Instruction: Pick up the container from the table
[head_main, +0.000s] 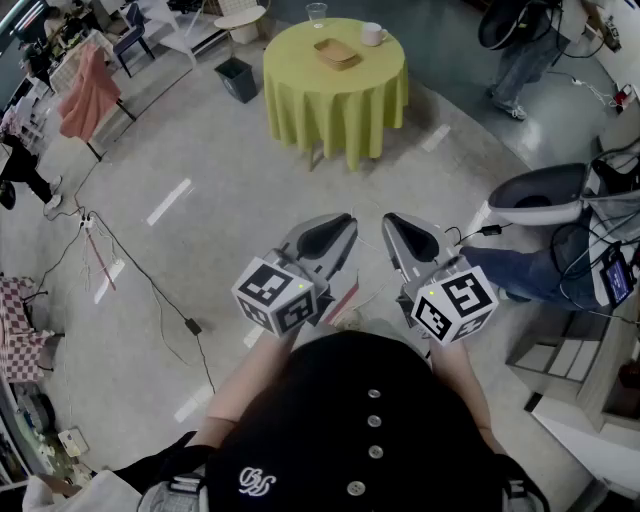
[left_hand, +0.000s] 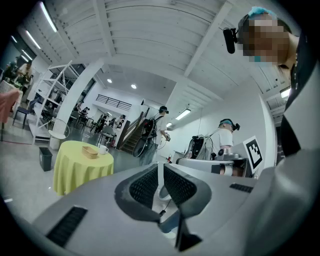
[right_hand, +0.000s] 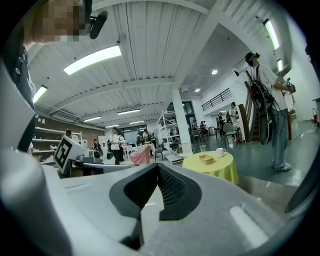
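On the round table (head_main: 290, 58) draped in a yellow-green cloth, at the far end of the head view, three things are seen: one shallow tan container (head_main: 336, 52), one white mug (head_main: 372, 35) and one clear glass (head_main: 317, 14). The container is set near the middle of the tabletop, apart from the mug and the glass. Two grippers are held side by side close to the person's chest, well apart from the table. The left gripper (head_main: 348, 220) is seen with its jaws pressed together and nothing between them, and the right gripper (head_main: 390, 220) likewise. One cube with black-and-white square markers is carried on each. A white embroidered mark (head_main: 257, 482) on the black garment cannot be read; four buttons (head_main: 374, 394) are counted near it.
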